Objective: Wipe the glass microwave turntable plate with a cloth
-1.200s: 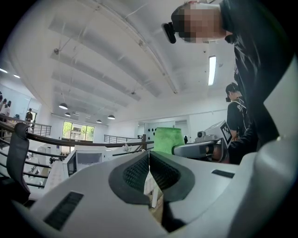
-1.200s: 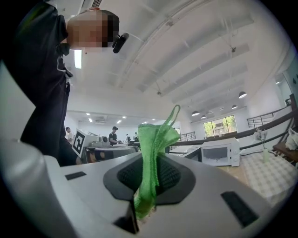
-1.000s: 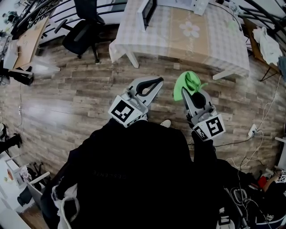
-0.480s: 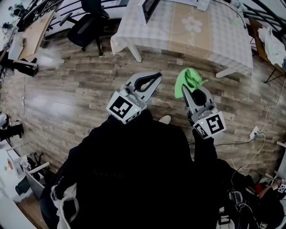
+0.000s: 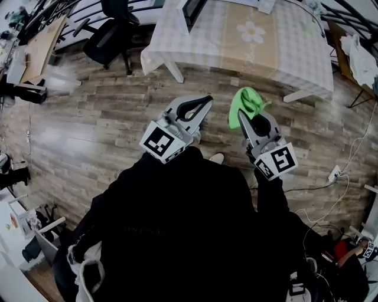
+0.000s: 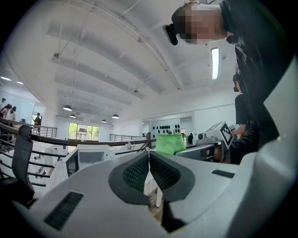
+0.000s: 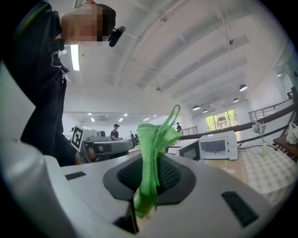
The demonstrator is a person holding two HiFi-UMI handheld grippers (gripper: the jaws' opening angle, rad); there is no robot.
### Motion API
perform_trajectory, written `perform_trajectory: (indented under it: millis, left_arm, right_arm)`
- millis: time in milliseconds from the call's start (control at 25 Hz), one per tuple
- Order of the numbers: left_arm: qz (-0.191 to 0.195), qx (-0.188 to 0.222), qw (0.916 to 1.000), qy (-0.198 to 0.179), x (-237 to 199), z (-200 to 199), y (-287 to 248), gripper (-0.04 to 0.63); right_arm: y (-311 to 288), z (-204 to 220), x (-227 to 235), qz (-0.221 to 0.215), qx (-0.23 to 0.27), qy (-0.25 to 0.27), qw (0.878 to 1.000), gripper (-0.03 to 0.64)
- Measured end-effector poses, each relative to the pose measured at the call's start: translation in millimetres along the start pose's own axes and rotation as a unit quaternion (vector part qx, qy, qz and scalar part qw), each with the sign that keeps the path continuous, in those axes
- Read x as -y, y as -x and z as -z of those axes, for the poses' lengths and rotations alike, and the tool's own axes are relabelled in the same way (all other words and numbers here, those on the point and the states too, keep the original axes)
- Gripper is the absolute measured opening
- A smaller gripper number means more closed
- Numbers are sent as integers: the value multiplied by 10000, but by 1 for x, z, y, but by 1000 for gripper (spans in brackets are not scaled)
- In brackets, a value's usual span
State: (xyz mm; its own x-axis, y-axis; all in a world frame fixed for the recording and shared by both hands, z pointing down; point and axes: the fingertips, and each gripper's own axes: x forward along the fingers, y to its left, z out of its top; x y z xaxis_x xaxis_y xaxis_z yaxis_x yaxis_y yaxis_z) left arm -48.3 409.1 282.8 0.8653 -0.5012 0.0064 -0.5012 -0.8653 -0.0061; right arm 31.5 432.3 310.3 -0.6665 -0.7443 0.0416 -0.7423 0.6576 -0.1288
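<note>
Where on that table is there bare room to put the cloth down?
The tablecloth lies bare from the open microwave door, past the flower print, to the near edge. Crowded along the far edge, where the microwave stands.

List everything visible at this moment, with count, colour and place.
cloth: one, green, clamped between the right gripper's jaws
table: one, checked cover with flower print, ahead of the person
microwave: one, white, on the table, door open
chair: one, black, left of the table
floor: wood planks, under everything
plate: none in view
left gripper: one, grey, jaws together, empty
right gripper: one, grey, shut on the cloth
</note>
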Motion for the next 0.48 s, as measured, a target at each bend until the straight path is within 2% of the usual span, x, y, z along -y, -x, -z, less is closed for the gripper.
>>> perform_trajectory:
  millis: [480]
  left_arm:
    - [354, 39, 9992, 160, -101, 1, -60, 21]
  right_arm:
    - [-101, -23, 69, 154, -180, 92, 9997, 64]
